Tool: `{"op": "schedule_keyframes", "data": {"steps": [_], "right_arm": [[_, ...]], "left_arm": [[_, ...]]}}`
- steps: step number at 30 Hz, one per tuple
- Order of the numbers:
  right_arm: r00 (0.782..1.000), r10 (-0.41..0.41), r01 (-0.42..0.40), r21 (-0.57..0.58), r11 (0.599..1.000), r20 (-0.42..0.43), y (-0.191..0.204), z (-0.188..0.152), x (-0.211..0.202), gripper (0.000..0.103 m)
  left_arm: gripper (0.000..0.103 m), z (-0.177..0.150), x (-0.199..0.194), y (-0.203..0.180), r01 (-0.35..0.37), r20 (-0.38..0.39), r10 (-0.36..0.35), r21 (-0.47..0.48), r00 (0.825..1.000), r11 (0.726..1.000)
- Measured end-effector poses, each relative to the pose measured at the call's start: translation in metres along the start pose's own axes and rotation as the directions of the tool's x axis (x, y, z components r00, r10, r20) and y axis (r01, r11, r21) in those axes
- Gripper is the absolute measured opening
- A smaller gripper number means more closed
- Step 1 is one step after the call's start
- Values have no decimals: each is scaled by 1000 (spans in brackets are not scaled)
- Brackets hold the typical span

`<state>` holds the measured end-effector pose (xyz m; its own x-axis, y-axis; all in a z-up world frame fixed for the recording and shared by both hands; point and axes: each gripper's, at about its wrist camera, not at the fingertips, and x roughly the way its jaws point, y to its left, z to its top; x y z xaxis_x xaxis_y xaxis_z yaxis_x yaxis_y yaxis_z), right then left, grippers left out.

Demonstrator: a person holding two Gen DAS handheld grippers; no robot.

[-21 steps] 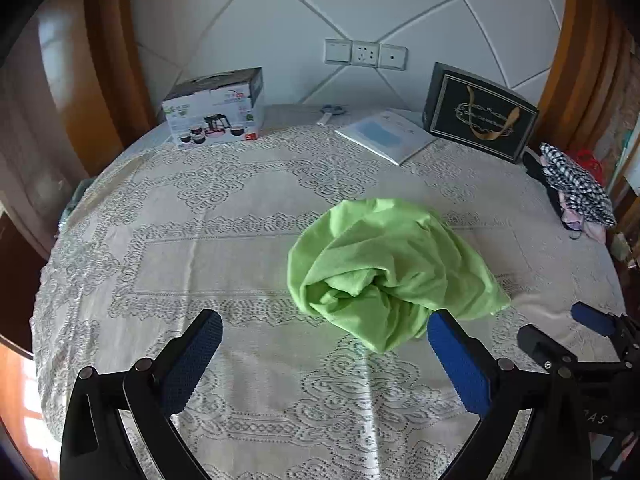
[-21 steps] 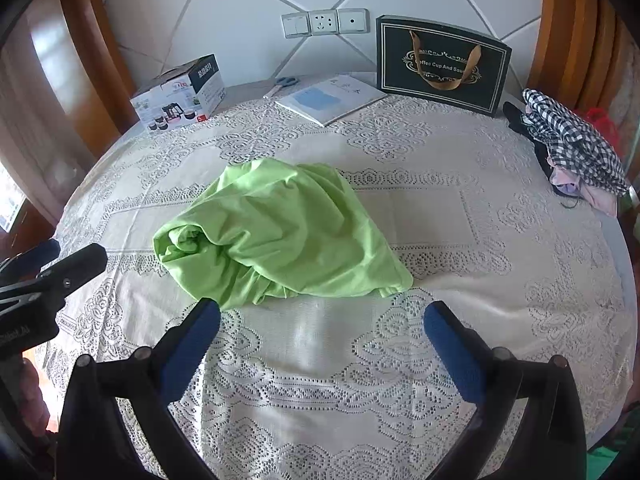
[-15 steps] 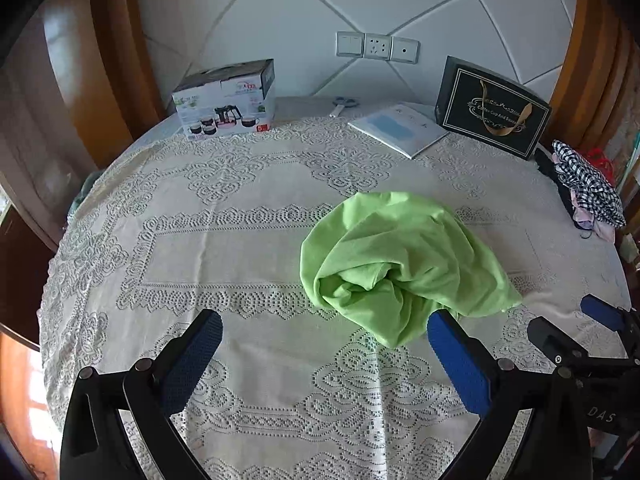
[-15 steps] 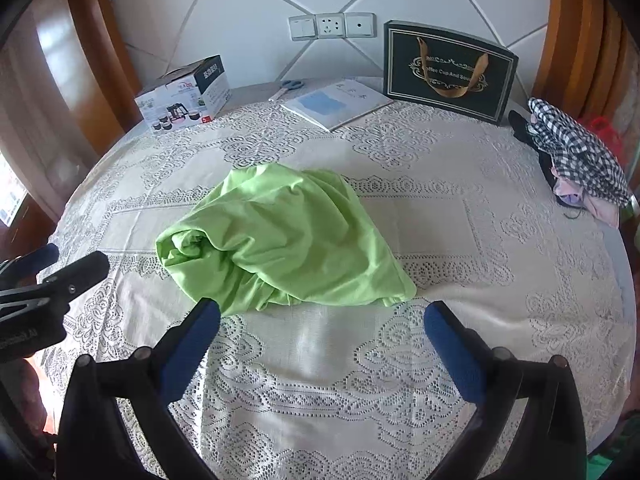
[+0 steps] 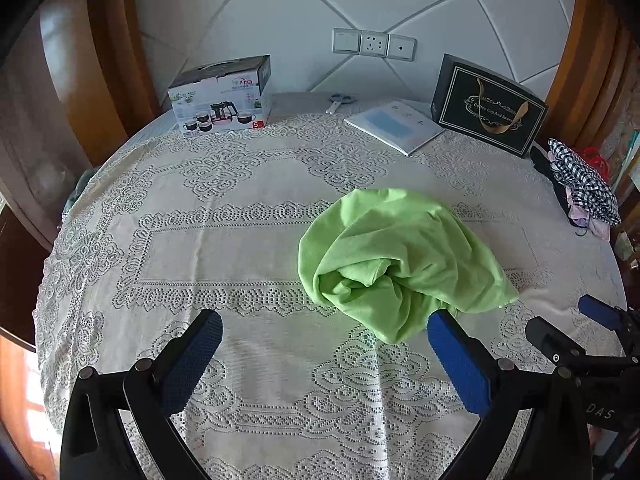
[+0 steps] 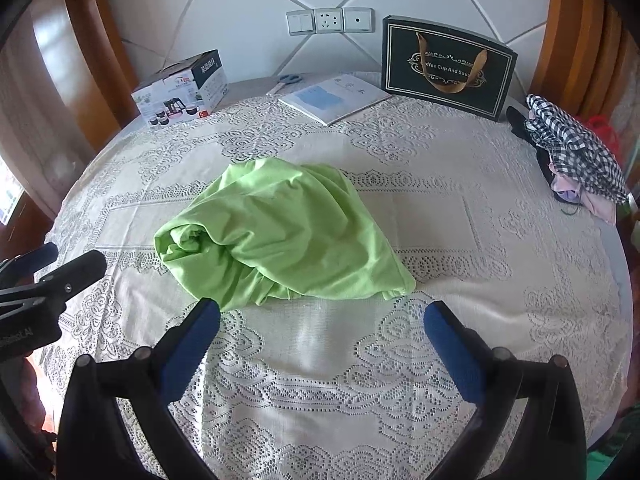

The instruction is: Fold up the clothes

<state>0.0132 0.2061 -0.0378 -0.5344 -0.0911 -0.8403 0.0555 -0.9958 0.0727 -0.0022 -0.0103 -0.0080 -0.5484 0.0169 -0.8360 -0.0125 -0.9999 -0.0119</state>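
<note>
A crumpled light green garment [image 5: 396, 256] lies in a heap near the middle of the round table with a lace cloth [image 5: 224, 240]. It also shows in the right wrist view [image 6: 280, 232]. My left gripper [image 5: 324, 328] is open and empty, above the cloth just in front of and left of the garment. My right gripper [image 6: 320, 316] is open and empty, just in front of the garment's near edge. Each gripper shows at the edge of the other's view.
A tea-set box [image 5: 222, 96], scissors [image 5: 340, 100], a white booklet [image 5: 394, 124] and a black gift bag [image 5: 488, 108] stand along the far side by the wall. A pile of checked and pink clothes [image 6: 576, 156] lies at the right edge.
Both grippers have drawn back and up a little, so the garment sits slightly farther off. The garment has not moved. Both stay open.
</note>
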Motion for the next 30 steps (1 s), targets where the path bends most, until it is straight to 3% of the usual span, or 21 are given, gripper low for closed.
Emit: {"op": "schedule_keyframes", "data": {"steps": [30], "right_arm": [[998, -20, 21, 14, 1000, -54, -3, 1, 22, 103]], "left_arm": [[103, 3, 32, 10, 12, -63, -13, -13, 998, 1000]]}}
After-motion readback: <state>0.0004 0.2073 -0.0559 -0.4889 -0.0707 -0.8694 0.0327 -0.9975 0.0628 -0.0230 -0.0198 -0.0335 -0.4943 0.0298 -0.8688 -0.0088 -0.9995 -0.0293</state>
